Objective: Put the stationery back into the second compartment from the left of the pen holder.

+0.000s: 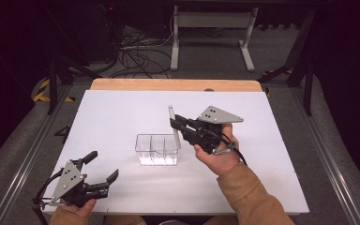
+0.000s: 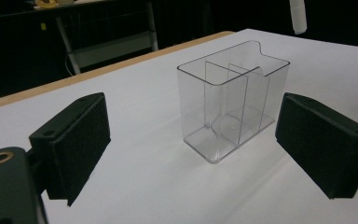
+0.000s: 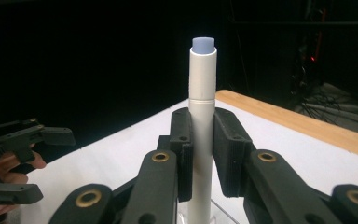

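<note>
Near the counter's (image 1: 122, 112) centre, the right tongs (image 3: 201, 154) clamp a white marker (image 3: 202, 116) upright above the clear divided organizer's (image 1: 157, 149) right end; lowering it straight should clear the divider. Left tongs (image 1: 104, 168) wait wide open, empty, at the near-left corner.

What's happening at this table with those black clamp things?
A person holds a hand-held gripper in each hand. The right hand-held gripper is clamped on a white cylindrical marker with a pale blue end, holding it upright at the right end of a clear plastic three-compartment organiser on the white table. The left hand-held gripper waits open near the table's front left corner, holding nothing.
</note>
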Demonstrator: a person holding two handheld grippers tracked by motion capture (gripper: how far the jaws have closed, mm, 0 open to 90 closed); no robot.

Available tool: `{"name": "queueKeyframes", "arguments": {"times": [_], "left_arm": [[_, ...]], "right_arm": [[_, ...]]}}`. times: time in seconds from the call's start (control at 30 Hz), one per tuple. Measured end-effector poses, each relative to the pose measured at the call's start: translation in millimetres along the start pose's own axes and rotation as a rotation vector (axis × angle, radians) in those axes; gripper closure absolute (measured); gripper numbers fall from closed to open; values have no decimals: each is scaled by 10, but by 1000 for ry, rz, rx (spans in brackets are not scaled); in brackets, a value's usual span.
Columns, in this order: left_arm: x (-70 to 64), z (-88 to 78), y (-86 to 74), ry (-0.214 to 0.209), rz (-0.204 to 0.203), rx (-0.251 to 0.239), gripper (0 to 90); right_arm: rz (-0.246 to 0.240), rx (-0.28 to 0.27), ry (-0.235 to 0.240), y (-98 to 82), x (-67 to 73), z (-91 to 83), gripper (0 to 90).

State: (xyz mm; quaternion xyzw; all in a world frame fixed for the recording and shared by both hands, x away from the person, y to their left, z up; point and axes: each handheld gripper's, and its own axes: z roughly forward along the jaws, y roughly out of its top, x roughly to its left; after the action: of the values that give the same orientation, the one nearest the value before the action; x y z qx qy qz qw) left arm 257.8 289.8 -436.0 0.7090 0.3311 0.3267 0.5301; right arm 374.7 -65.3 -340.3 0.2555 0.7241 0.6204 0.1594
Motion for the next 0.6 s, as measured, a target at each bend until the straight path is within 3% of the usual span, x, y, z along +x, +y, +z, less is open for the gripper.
{"name": "queueKeyframes", "arguments": {"times": [0.3,0.6], "left_arm": [[1,1,-1,1,0,1,109],[5,3,-2,1,1,1,109]], "right_arm": [[8,-49,66,-49,66,138,791],[19,-103,98,-131,129,280,790]]}}
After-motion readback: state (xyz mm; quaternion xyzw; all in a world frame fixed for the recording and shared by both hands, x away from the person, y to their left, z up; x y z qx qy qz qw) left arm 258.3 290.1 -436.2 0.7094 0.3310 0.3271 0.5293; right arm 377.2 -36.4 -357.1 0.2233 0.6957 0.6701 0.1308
